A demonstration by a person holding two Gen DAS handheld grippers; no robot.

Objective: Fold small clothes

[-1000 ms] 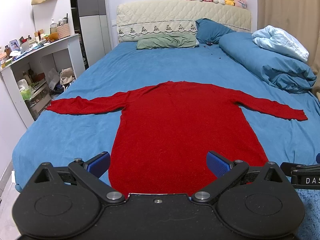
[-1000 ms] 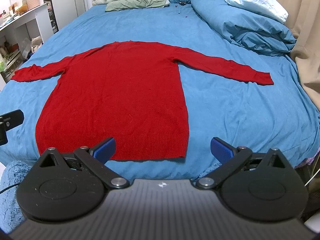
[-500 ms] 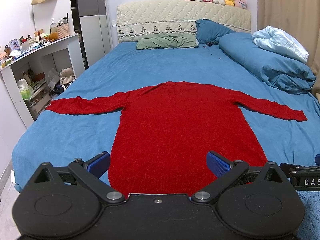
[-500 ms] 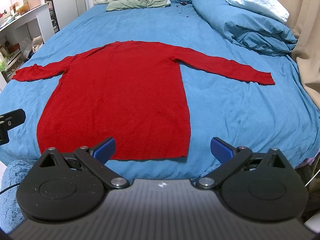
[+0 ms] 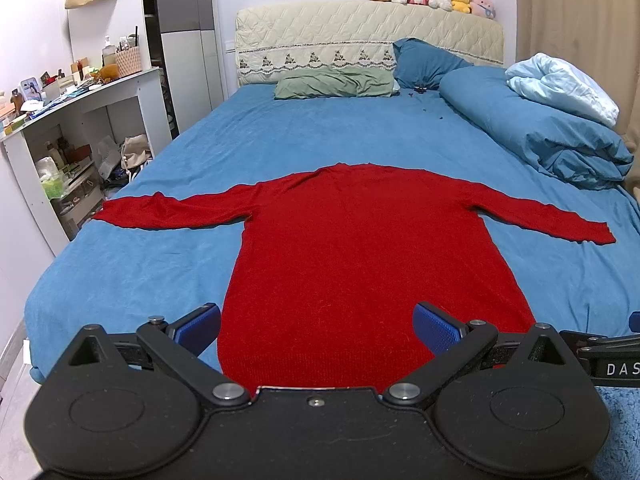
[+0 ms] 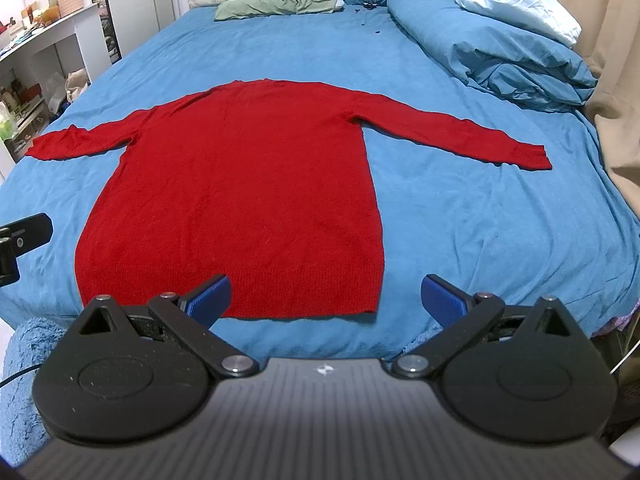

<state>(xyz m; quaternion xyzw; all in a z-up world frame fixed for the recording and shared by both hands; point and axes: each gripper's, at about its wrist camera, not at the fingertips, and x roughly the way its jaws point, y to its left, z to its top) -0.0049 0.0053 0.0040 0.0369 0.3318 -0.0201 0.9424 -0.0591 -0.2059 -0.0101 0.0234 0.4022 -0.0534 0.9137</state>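
We hold the left tool [image 5: 316, 326] and the right tool [image 6: 325, 294] wide and empty; the red sweater [image 6: 240, 184] lies flat on the bed [image 6: 480, 220] just ahead. Pinching the sheet too could drag wrinkles.

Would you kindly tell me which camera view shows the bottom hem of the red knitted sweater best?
The right wrist view: the red knitted sweater's ribbed hem lies almost wholly visible along the bed's near edge. In the left wrist view, the left tool's body covers the hem, leaving only the sweater's body and sleeves.
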